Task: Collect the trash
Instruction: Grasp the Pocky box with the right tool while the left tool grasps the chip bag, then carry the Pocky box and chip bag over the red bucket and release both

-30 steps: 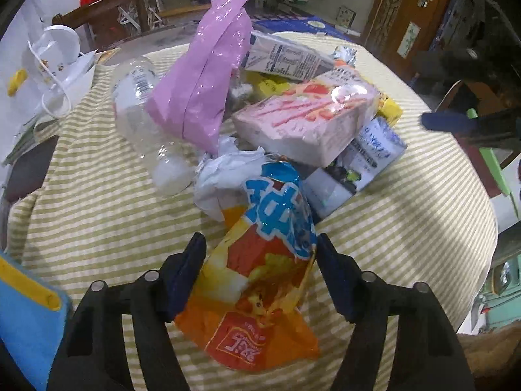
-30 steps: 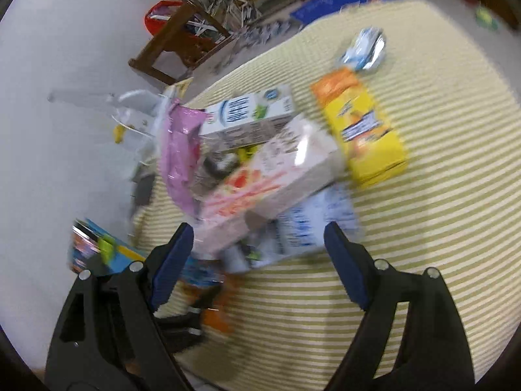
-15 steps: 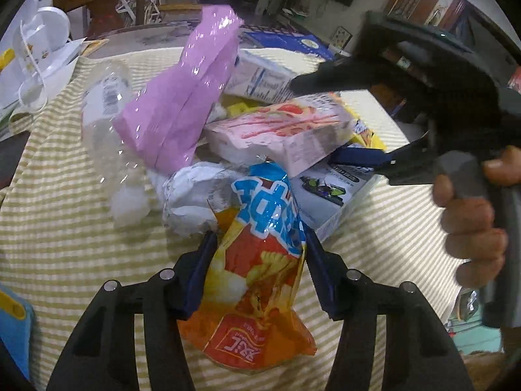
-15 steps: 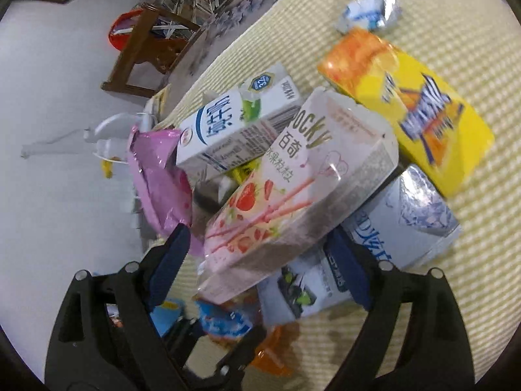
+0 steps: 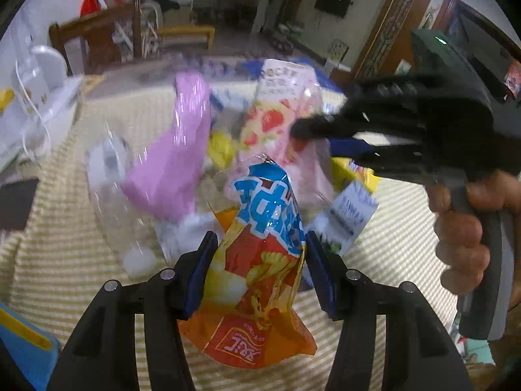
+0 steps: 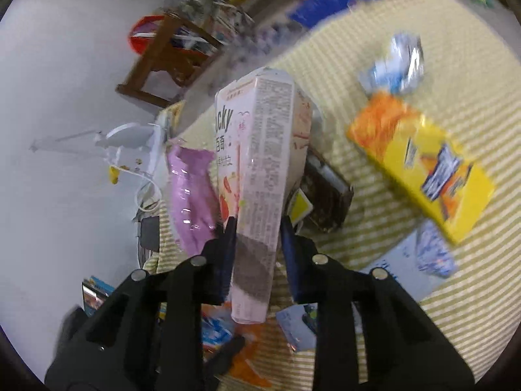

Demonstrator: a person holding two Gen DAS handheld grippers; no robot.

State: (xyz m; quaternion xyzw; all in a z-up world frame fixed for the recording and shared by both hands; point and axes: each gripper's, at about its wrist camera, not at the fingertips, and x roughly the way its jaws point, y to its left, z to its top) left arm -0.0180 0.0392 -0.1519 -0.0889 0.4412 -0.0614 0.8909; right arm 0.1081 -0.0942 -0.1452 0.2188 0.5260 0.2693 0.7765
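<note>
Above the table (image 6: 456,75), right gripper (image 6: 255,234) now clamps Pocky box (image 6: 260,169); lifted.

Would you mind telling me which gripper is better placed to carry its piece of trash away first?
The right gripper: its jaws are shut on the pink Pocky box, tilted up off the pile. The left gripper brackets the orange-and-blue snack bag, which lies on the striped tablecloth.

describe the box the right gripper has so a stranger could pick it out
On the striped tablecloth, find the trash pile. The pink box stands up out of it, clamped in the right gripper. Only it shows strawberries and biscuit sticks; the neighbouring yellow box lies flat.
</note>
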